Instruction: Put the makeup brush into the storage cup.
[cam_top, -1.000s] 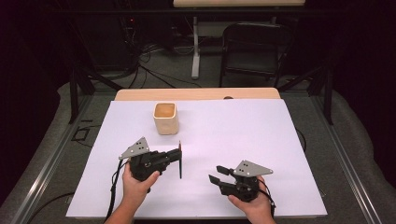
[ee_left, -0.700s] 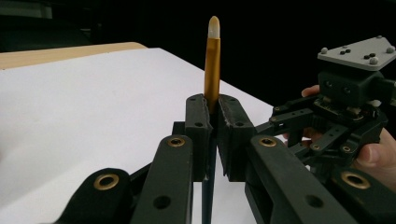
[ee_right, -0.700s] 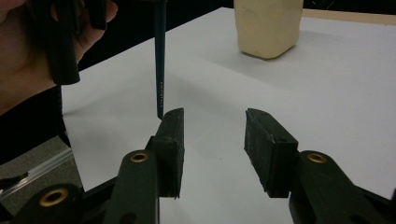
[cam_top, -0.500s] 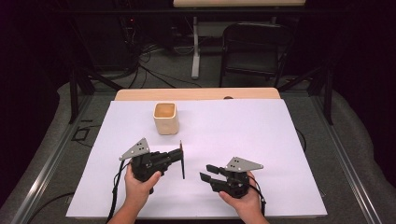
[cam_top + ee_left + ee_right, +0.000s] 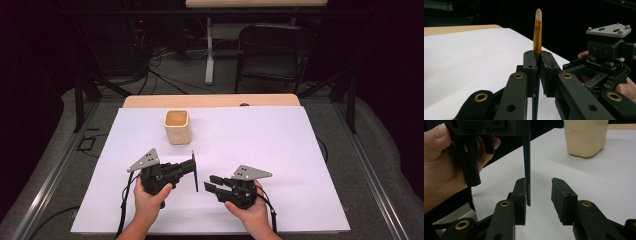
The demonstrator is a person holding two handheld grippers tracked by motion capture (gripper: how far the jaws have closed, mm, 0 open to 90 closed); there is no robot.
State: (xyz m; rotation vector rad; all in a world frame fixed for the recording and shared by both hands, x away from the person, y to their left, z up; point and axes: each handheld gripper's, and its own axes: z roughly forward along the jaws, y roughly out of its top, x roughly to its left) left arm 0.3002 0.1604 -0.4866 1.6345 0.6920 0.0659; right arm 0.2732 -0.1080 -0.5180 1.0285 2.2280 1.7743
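Note:
My left gripper [image 5: 192, 168] is shut on a thin brush [image 5: 194, 174] with a dark blue handle, a gold ferrule [image 5: 537, 35] and a pale tip. The brush stands upright between its jaws [image 5: 537, 72] over the white sheet. The handle's lower end [image 5: 527, 170] hangs between the jaws of my right gripper [image 5: 539, 195], close beside one pad, with the other pad well apart. Those jaws have just been closing and are open. In the high view my right gripper [image 5: 212, 183] points left at the brush from just beside it.
A cream square cup [image 5: 177, 126] stands on the white sheet [image 5: 260, 145] behind the grippers, also seen in the right gripper view [image 5: 585, 137]. A black chair [image 5: 272, 50] and cables lie beyond the table's far edge.
My right gripper has moved left toward the brush, and its jaws have narrowed around the handle's lower end. The left gripper and brush have stayed put.

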